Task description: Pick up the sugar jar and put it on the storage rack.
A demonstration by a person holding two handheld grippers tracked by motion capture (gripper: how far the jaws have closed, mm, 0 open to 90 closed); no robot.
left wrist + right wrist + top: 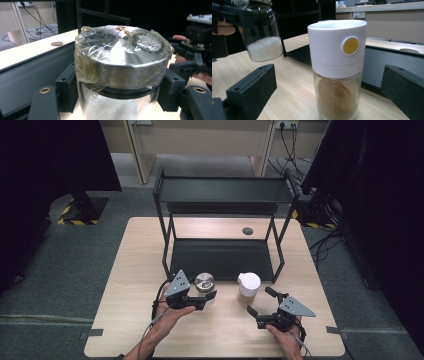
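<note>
The left tool (pixel 209 298) is clamped on a glass jar (pixel 117 105) just under its metal lid (pixel 120 60), one jaw at each side of the neck; the lid is wrapped in clear film, and white granules lie in the jar's bottom, seen from the right gripper view (pixel 263 51), where the jar looks lifted and tilted off the bench (pixel 130 270). The right tool (pixel 261 303) stands with its jaws apart, empty, one at each side of a white-capped shaker (pixel 337 67) holding brown powder, without touching it. The shaker has a yellow button and stands upright on the bench, just in front of the black metal shelf rack (pixel 222 190).
</note>
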